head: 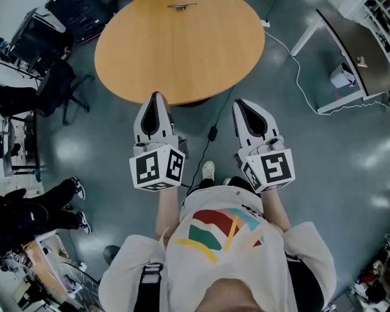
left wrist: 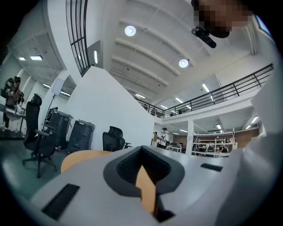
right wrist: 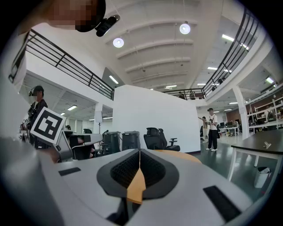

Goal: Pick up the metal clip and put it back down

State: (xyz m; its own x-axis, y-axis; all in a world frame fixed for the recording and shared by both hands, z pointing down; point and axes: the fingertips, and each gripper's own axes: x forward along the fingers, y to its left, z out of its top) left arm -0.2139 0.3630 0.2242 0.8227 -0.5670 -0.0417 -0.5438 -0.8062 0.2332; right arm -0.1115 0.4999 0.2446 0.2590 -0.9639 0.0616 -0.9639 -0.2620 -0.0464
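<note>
The metal clip (head: 181, 7) lies at the far edge of the round wooden table (head: 183, 55). My left gripper (head: 157, 99) and right gripper (head: 239, 105) are held side by side close to my body, tips at the table's near edge, well short of the clip. Both point toward the table and hold nothing. In the left gripper view the jaws of the left gripper (left wrist: 141, 151) meet at their tips. The right gripper view shows the right gripper (right wrist: 139, 152) shut the same way. The clip does not show in either gripper view.
A black office chair (head: 58, 85) and a seated person's legs (head: 42, 204) are at the left. A white desk (head: 353, 55) stands at the right, with a white cable (head: 298, 73) running over the floor. A black cable (head: 212, 131) hangs between my grippers.
</note>
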